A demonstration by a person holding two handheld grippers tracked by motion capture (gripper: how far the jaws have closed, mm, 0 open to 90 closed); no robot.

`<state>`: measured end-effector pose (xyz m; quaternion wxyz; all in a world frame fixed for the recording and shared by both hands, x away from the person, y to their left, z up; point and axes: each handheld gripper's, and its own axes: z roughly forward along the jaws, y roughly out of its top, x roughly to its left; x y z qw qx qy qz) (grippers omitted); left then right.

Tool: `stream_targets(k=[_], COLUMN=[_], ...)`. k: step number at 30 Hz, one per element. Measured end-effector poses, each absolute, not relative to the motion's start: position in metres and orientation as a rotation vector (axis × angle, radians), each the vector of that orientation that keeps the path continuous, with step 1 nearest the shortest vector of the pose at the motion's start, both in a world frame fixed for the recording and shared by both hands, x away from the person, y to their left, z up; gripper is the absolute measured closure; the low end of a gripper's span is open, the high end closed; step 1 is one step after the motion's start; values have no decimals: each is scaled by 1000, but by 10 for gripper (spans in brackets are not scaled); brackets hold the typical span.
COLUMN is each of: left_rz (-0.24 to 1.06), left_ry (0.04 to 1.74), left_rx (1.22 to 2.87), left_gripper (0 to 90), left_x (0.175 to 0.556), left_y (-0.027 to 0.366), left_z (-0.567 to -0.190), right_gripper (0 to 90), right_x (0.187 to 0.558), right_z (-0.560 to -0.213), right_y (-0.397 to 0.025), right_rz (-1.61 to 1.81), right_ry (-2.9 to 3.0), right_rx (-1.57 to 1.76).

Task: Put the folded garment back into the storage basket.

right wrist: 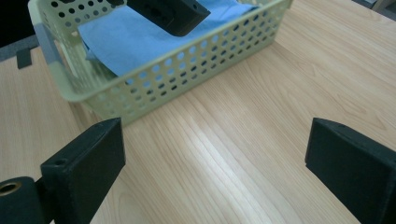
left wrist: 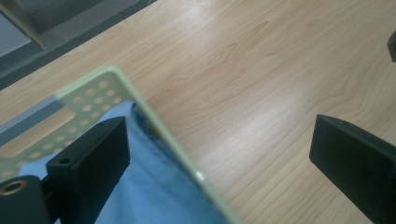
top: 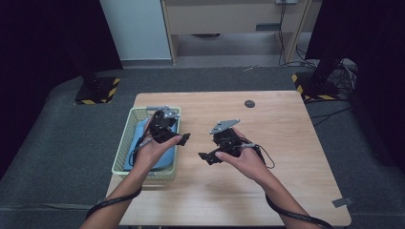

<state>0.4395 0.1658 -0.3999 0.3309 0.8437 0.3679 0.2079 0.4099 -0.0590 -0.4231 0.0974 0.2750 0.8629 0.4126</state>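
With both tools open and empty, the left tool (top: 184, 138) probably should lower straight onto the blue cloth (right wrist: 135, 39) inside the basket (top: 125, 135), while the right tool (top: 204, 157) waits over the bench (top: 282, 143).

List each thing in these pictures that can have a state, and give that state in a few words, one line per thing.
Left gripper: jaws open, empty, held over the basket's right rim.
Right gripper: jaws open, empty, over bare table, pointing toward the basket.
Basket: upright on the table, holding the cloth.
Blue cloth: lying inside the basket, loosely folded.
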Motion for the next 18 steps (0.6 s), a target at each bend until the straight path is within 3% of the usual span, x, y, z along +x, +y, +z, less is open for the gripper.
stream_targets(k=[18], left_rz=[519], left_ry=[826], left_rx=[2286], left_gripper=[43], left_x=[422], left_y=[95], left_z=[-409], right_gripper=[41], right_x=[392], right_z=[-434], right_y=[-124], right_rz=[1219], right_ry=[2514], right_rx=[881])
